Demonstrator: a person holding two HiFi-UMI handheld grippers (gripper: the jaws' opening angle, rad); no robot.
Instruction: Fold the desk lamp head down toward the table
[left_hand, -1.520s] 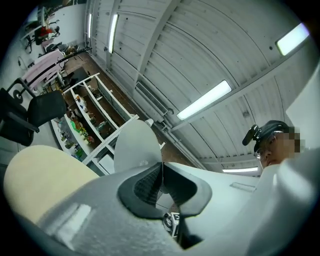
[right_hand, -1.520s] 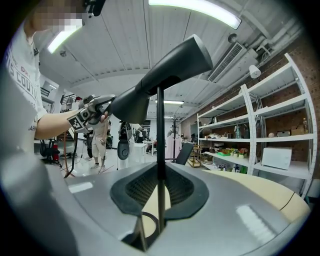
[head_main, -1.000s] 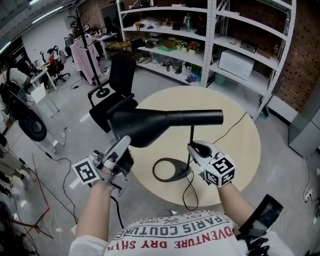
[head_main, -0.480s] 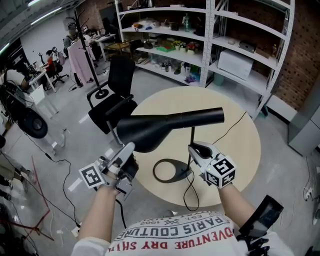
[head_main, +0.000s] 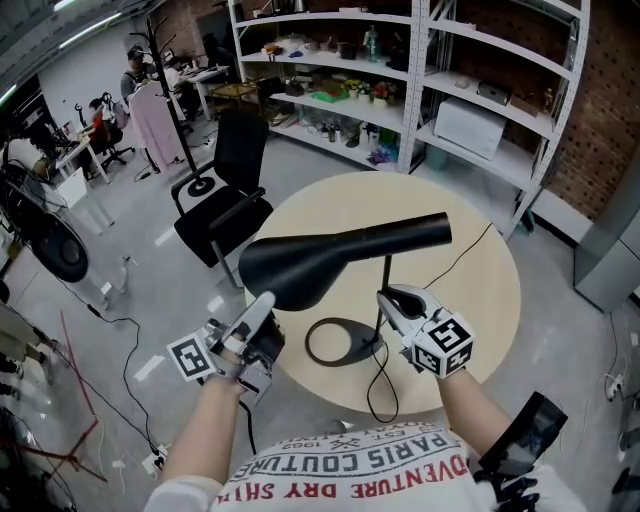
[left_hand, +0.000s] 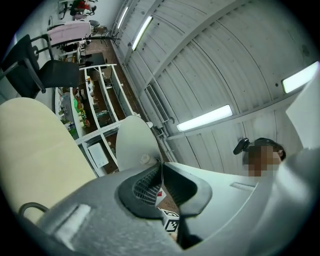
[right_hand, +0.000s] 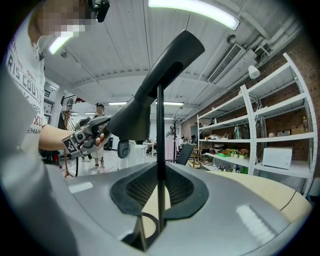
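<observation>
The black desk lamp stands on the round beige table (head_main: 470, 300). Its cone-shaped head (head_main: 340, 250) lies nearly level, wide end at the left and a little lower. A thin stem (head_main: 386, 285) rises from the ring base (head_main: 338, 341). My left gripper (head_main: 264, 302) is shut on the lower rim of the shade; in the left gripper view the thin rim (left_hand: 160, 172) sits between the pads and the white inside of the shade (left_hand: 134, 145) shows beyond. My right gripper (head_main: 386, 298) is shut on the stem (right_hand: 160, 150), with the head (right_hand: 150, 95) above it.
The lamp's black cable (head_main: 378, 385) runs off the near table edge, and another stretch crosses the table to the far right. A black office chair (head_main: 225, 215) stands left of the table. Metal shelves (head_main: 400, 90) line the back wall. A coat rack (head_main: 165, 100) is at far left.
The wide end of the lamp head has come down and the head has tilted slightly. My left gripper moved down with it. The right gripper stayed on the stem.
</observation>
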